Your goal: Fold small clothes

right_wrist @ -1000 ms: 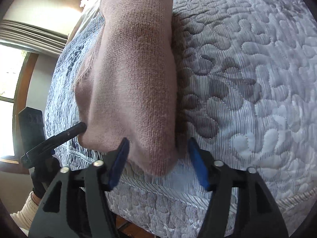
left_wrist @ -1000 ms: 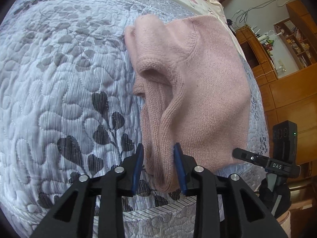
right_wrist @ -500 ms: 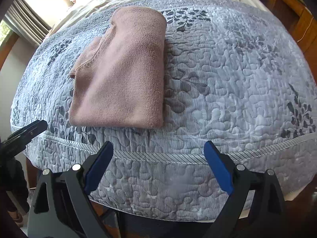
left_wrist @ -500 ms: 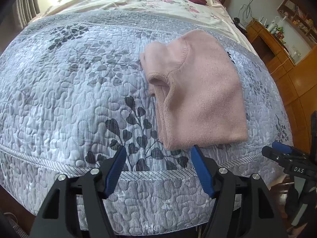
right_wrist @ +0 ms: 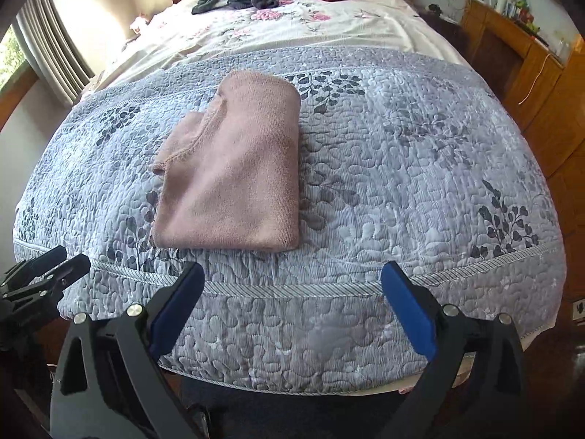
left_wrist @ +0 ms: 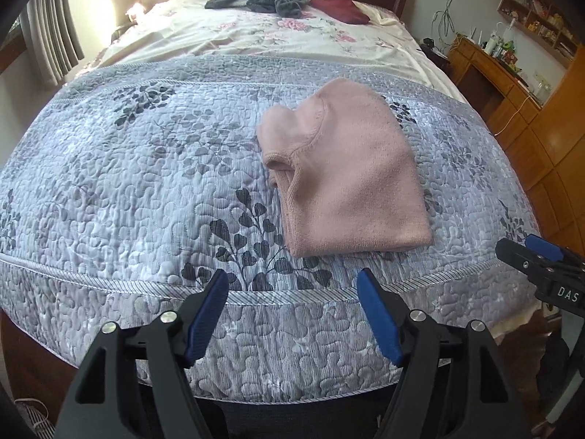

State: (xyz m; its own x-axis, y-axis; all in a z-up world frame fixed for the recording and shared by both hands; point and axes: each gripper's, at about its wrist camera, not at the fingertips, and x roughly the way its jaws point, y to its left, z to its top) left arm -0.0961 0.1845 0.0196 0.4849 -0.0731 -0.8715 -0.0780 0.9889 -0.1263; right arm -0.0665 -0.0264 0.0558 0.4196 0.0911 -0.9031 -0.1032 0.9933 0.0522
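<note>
My left gripper [left_wrist: 292, 285] jaws spread wide, empty, off bed's near edge. My right gripper [right_wrist: 292, 278] same, wide apart, nothing held. Pink sweater [left_wrist: 351, 179] folded flat on grey quilt [left_wrist: 146, 183], ahead of both, apart from fingers; slightly right of left gripper, left of right one. Grey + red clothes far back.

Shelf clutter [left_wrist: 504, 45] (bottles, perhaps) too small, right hand-held gripper [left_wrist: 530, 252] edge-cropped
</note>
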